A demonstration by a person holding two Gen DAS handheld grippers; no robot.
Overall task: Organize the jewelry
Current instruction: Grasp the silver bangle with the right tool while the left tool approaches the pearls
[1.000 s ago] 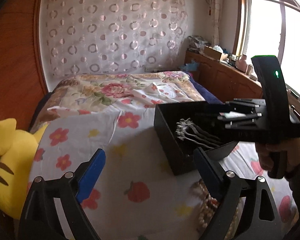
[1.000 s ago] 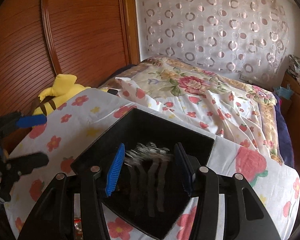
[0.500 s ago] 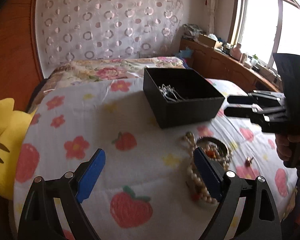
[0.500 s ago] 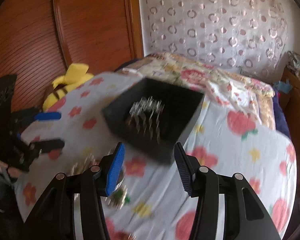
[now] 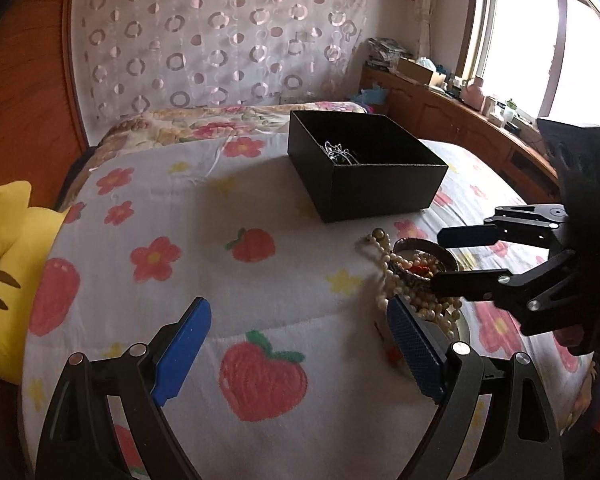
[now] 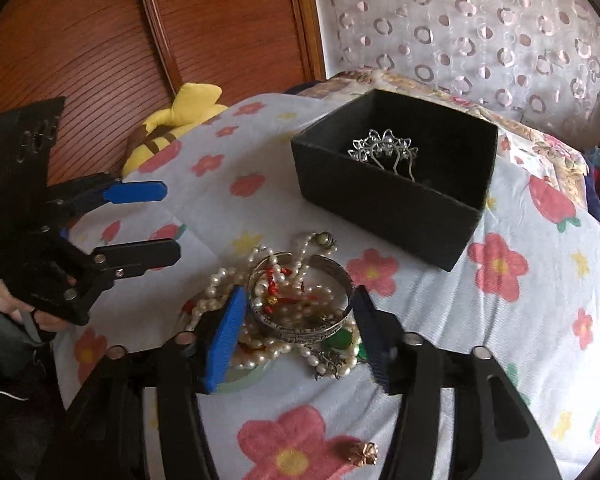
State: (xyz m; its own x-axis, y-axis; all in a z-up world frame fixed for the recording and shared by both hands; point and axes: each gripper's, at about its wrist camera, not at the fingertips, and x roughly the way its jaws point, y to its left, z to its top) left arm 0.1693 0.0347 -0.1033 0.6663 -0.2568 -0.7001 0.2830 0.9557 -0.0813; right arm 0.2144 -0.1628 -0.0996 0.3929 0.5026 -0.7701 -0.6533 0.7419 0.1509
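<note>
A black open box [image 6: 396, 184] sits on the flowered bedspread with a silver hair comb [image 6: 384, 150] inside; the box also shows in the left wrist view [image 5: 364, 168]. A heap of pearl strands [image 6: 216, 292] and a silver bangle [image 6: 300, 320] lies in front of it, also seen in the left wrist view [image 5: 412, 272]. My right gripper [image 6: 298, 332] is open, its fingers on either side of the bangle. My left gripper [image 5: 300, 344] is open and empty, left of the heap.
A small copper-coloured piece [image 6: 358, 451] lies on the bedspread near the right gripper's body. A yellow plush toy [image 5: 4, 264] rests at the bed's left edge by the wooden wall. A wooden cabinet [image 5: 452, 120] with clutter runs under the window.
My right gripper has left the box and come down over the jewelry heap, now straddling the bangle. The left gripper has tilted down toward the bedspread.
</note>
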